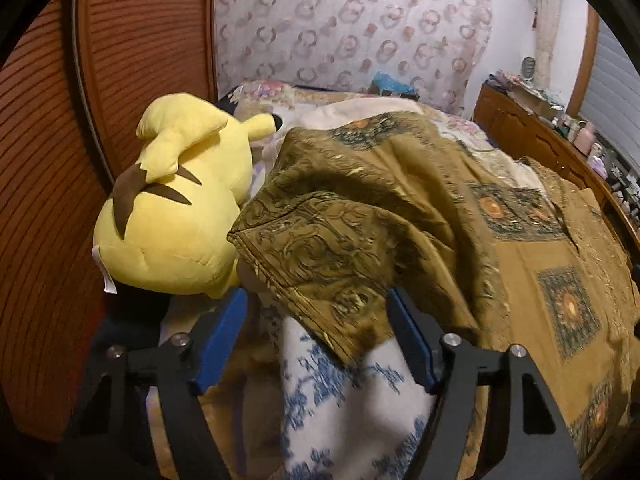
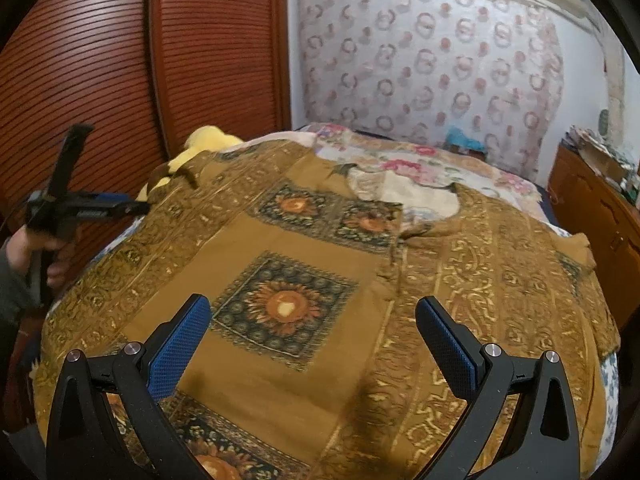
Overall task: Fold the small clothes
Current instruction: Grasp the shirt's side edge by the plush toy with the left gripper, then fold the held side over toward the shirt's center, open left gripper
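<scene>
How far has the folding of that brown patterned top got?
Barely started. The brown top lies spread flat on the bed, neckline showing, with no fold finished. In hand: the left tool has a lifted sleeve edge between its open fingers, beside the yellow plush toy. The right tool hovers open over the shirt's middle. All the folds are still to do.

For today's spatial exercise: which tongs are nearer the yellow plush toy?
Left. The left tongs sit right beside the plush, at the shirt's edge; the right tongs hover over mid-shirt, farther away.
</scene>
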`<state>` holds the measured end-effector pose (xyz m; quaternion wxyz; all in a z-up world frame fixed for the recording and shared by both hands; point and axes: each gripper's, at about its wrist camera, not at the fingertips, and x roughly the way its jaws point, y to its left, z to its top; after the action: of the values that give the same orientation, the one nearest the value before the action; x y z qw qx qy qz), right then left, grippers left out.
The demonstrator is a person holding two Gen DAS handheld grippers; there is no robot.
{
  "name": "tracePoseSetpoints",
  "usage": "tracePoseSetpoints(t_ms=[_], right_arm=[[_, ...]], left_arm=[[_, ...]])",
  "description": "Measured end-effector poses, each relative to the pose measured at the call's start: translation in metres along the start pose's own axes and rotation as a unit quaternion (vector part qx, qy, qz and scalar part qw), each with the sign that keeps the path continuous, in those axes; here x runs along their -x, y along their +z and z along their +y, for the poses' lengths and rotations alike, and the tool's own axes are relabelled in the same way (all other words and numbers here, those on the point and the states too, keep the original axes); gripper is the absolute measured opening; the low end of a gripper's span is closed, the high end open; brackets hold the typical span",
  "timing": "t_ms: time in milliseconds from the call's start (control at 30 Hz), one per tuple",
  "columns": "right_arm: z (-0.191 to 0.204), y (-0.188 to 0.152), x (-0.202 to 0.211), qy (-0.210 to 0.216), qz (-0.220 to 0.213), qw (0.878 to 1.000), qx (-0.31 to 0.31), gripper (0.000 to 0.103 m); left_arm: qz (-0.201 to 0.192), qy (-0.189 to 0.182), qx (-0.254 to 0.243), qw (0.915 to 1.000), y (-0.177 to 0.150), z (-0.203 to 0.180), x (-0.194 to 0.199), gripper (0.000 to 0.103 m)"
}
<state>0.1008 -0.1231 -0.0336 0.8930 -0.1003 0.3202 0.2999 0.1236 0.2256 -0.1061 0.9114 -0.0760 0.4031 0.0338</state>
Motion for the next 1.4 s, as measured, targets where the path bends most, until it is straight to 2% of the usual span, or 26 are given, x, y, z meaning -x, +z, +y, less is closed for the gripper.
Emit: tracePoseSetpoints(t_ms=[200, 267, 367, 400, 433, 467, 633, 767, 900, 1133, 1267, 1367, 1400], right_arm=[[0.008, -0.004, -0.009, 0.013, 0.017, 1.000, 0.012, 0.103], [0.009, -0.005, -0.009, 0.016, 0.020, 1.000, 0.014, 0.103], [0.010, -0.008, -0.010, 0.021, 0.023, 0.999, 0.015, 0.103], [0.010, -0.008, -0.009, 0.022, 0.024, 0.999, 0.014, 0.103], [0.010, -0.009, -0.009, 0.023, 0.024, 0.999, 0.013, 0.103], [0.009, -0.010, -0.009, 0.023, 0.024, 0.999, 0.012, 0.103], [0.002, -0.012, -0.007, 0.021, 0.022, 1.000, 0.002, 0.103], [-0.006, -0.011, -0.003, 0.016, 0.015, 1.000, -0.006, 0.103], [-0.020, -0.009, 0.004, 0.009, 0.005, 1.000, -0.020, 0.103], [-0.044, -0.008, 0.018, -0.008, -0.013, 0.999, -0.041, 0.103], [-0.056, -0.010, 0.025, -0.016, -0.019, 0.998, -0.052, 0.103], [-0.062, -0.013, 0.027, -0.021, -0.020, 0.998, -0.059, 0.103], [-0.064, -0.014, 0.028, -0.022, -0.019, 0.998, -0.061, 0.103]], left_arm=[[0.038, -0.026, 0.021, 0.9987, -0.001, 0.004, -0.019, 0.053], [0.037, -0.039, 0.023, 0.9983, -0.001, 0.005, -0.018, 0.044], [0.030, -0.028, 0.012, 0.9991, -0.002, 0.003, -0.016, 0.032], [0.027, -0.021, 0.006, 0.9994, -0.002, 0.003, -0.014, 0.024], [0.024, -0.009, -0.001, 0.9997, -0.002, 0.002, -0.011, 0.008], [0.018, 0.006, -0.012, 0.9997, -0.001, 0.001, -0.008, 0.003], [-0.014, 0.008, -0.023, 0.9996, 0.006, -0.002, 0.015, 0.002], [-0.050, -0.006, -0.024, 0.9984, 0.026, -0.009, 0.036, 0.002], [-0.072, -0.024, -0.042, 0.9962, 0.049, -0.032, 0.049, 0.002], [-0.086, -0.058, -0.102, 0.9894, 0.078, -0.099, 0.059, 0.002], [-0.075, -0.082, -0.131, 0.9852, 0.081, -0.136, 0.061, 0.002], [-0.068, -0.102, -0.142, 0.9823, 0.076, -0.154, 0.064, 0.007], [-0.068, -0.108, -0.144, 0.9813, 0.073, -0.156, 0.066, 0.013]])
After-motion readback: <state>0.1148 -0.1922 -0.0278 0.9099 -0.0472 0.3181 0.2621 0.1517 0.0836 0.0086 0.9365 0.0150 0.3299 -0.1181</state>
